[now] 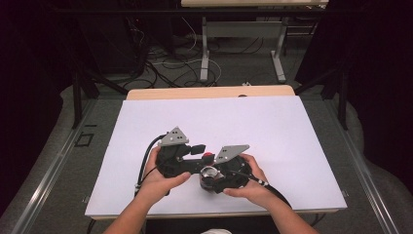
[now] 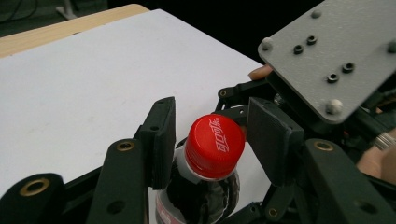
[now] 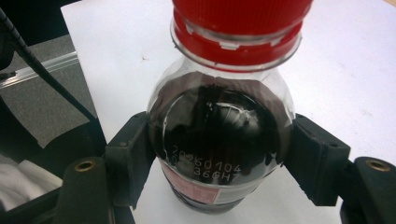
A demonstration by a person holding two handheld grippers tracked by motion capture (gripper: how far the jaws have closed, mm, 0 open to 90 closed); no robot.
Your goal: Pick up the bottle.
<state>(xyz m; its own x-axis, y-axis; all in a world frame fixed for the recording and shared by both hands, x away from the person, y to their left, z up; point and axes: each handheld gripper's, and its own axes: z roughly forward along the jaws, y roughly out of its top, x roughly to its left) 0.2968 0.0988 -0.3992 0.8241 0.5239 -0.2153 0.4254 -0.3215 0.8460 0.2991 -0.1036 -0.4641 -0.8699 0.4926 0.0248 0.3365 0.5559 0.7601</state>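
The fingers (image 3: 133,161) of the right gripper (image 3: 219,163) are clenched on the shoulder of a small clear plastic bottle of dark cola (image 3: 219,135), one black pad pressed against each side of the glossy dark dome at the lower middle of the right gripper view. In the left gripper view the fingers (image 2: 161,135) of the left gripper (image 2: 212,140) stand to either side of the bottle's red ribbed screw cap (image 2: 215,145) at the lower middle of the frame; they look released, with a sliver of gap on each side of the cap, though the left pad is very close and contact there cannot be ruled out. The bottle's long axis runs from the right gripper's hold up toward the camera, the cap being its near end, so the cap lies straight between the left fingers, along their line of closing. In the high view both hands meet low and centre over the white sheet covering the table (image 1: 272,126), the red cap showing between the two grippers. The left gripper is the nearer to the cap; the coming move likely turns on closing on it squarely and twisting about the bottle's axis.
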